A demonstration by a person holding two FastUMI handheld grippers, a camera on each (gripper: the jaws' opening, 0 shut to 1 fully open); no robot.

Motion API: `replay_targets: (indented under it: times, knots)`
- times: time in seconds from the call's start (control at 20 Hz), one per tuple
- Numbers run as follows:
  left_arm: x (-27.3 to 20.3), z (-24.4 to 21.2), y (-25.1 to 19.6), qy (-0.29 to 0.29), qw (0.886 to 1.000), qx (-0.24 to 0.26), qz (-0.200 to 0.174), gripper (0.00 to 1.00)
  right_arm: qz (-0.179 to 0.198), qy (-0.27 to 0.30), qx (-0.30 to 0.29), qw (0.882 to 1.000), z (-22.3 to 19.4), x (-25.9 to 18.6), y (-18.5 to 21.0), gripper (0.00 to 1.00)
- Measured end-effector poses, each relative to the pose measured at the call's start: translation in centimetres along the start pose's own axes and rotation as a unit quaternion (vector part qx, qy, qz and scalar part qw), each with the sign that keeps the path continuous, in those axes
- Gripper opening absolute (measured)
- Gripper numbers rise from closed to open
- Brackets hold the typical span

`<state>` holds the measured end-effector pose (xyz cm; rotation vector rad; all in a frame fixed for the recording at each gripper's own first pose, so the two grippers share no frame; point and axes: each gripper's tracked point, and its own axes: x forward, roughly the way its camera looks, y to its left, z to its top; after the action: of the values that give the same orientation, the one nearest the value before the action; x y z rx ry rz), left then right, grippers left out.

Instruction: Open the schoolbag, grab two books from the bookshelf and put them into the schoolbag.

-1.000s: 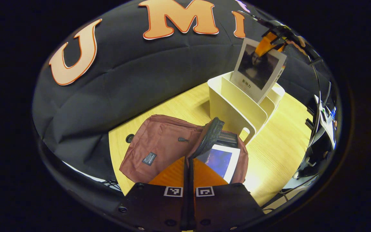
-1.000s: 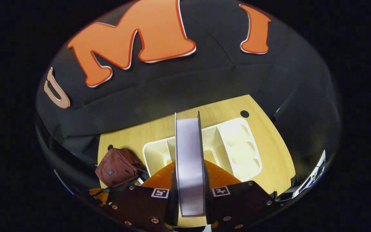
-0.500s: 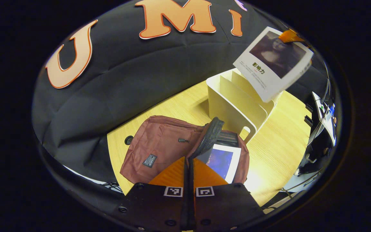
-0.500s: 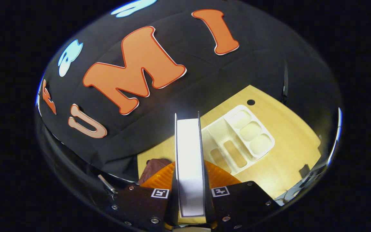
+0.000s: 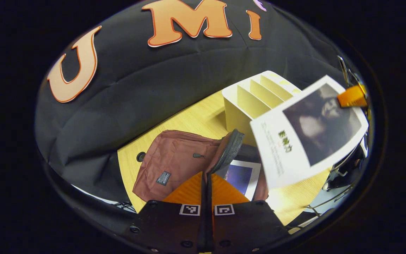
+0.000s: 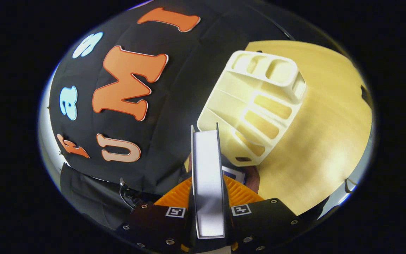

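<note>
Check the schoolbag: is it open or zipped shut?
Open: the schoolbag has its flap lifted, showing a book inside.
</note>
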<state>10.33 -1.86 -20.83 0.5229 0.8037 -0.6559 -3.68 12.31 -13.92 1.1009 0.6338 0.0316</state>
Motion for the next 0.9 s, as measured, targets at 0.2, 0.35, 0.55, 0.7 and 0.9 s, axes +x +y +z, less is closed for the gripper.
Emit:
replay_targets:
  times: [0.2, 0.35, 0.55, 0.7, 0.9]
  knots:
    - [-0.3, 0.4, 0.0, 0.000, 1.000, 0.005, 0.003, 0.01, 0.008, 0.009, 0.030, 0.999, -3.6, 3.0, -2.6, 0.32]
    - [-0.7, 0.6, -0.1, -0.002, 1.000, 0.006, 0.004, 0.01, 0.019, 0.019, 0.063, 0.998, -5.9, 6.3, -3.9, 0.32]
    - [-1.5, 0.7, 0.1, -0.007, 1.000, 0.007, 0.008, 0.01, 0.021, 0.027, 0.084, 0.996, -7.7, 10.2, -5.0, 0.32]
    - [-2.3, 1.3, -0.2, -0.014, 1.000, 0.017, 0.013, 0.01, 0.036, 0.005, 0.097, 0.995, -8.0, 12.2, -5.3, 0.32]
    - [-3.3, 2.2, -1.3, -0.024, 0.999, 0.035, 0.014, 0.00, 0.059, -0.024, 0.101, 0.993, -8.3, 14.2, -4.5, 0.32]
